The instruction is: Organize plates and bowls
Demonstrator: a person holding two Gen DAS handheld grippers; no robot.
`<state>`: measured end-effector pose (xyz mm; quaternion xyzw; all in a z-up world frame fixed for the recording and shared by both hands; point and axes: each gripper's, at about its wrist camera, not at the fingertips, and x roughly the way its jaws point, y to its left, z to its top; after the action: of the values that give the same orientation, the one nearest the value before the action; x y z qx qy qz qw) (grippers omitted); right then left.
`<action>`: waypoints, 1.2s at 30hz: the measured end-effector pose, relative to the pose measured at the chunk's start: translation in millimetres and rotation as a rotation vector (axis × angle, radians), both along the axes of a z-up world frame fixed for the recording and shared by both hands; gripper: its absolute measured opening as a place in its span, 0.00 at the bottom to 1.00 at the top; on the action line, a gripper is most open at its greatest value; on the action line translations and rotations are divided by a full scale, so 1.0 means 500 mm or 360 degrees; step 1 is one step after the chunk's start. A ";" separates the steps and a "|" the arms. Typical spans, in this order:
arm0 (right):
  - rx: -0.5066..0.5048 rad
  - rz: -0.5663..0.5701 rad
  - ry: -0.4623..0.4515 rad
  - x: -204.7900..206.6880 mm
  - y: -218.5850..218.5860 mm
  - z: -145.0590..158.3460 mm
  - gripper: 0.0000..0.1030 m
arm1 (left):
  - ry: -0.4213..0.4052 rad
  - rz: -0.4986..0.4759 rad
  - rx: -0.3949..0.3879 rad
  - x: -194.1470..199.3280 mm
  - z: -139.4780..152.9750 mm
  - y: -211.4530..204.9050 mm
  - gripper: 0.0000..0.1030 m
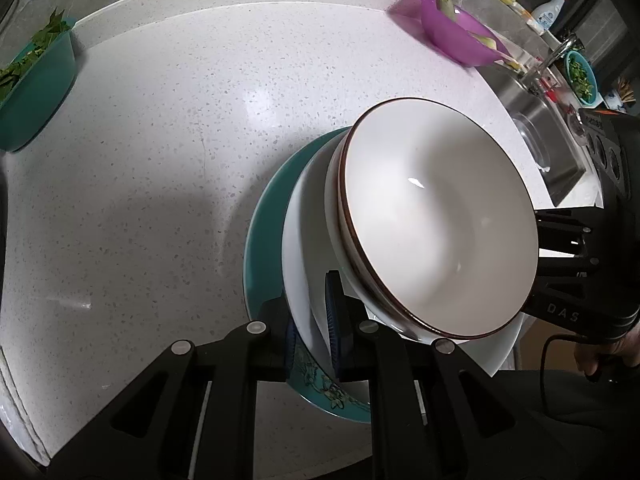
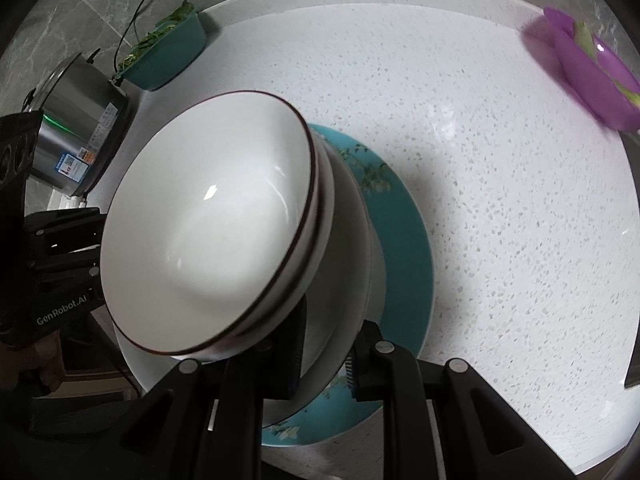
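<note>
From the left wrist view, the left gripper [image 1: 312, 332] was clamped tight on the rims of the teal plate [image 1: 264, 248] and white plate [image 1: 304, 232], with the two nested white bowls [image 1: 436, 220] riding on top over the speckled counter [image 1: 160, 160], so any tilt could've slid those bowls toward the sink [image 1: 540, 120]. From the right wrist view, the right gripper [image 2: 324, 356] pinched the opposite edge of that stack, and if one side dipped lower or landed first, I figured the plates could slip or clack.
</note>
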<state>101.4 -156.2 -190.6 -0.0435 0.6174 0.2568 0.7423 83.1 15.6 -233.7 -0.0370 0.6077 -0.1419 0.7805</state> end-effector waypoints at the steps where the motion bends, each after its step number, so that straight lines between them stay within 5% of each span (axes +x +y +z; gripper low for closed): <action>1: 0.0003 -0.0004 -0.0002 0.002 0.000 0.000 0.18 | -0.0002 -0.0002 0.0002 0.001 -0.002 0.000 0.11; 11: -0.0049 0.0000 -0.0060 -0.005 0.011 -0.006 0.18 | -0.0042 0.0003 0.0006 -0.010 -0.005 -0.002 0.10; 16: -0.0052 -0.0019 -0.0082 -0.013 0.013 -0.002 0.26 | -0.0084 0.0040 0.0002 -0.015 0.006 0.013 0.15; 18: -0.0073 -0.0037 -0.0104 -0.017 0.010 0.003 0.34 | -0.0117 0.0059 0.0033 -0.018 0.016 0.021 0.21; 23: -0.0079 -0.0110 -0.0130 -0.031 -0.011 0.026 0.54 | -0.0143 0.0123 0.0026 -0.030 0.041 0.070 0.63; 30: -0.0055 -0.0249 -0.0179 -0.068 -0.054 0.078 0.72 | -0.0238 0.0196 0.0028 -0.043 0.096 0.125 0.74; 32: -0.0050 -0.0280 -0.0209 -0.075 -0.068 0.093 0.80 | -0.0304 0.0236 0.0022 -0.049 0.116 0.138 1.00; 36: 0.0009 -0.0353 -0.0303 -0.093 -0.091 0.130 0.96 | -0.0420 0.0345 0.0035 -0.073 0.154 0.146 1.00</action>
<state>55.0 -201.4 -125.3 0.0029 0.5446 0.1697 0.8214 46.7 88.4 -156.8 -0.0749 0.4939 -0.0540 0.8646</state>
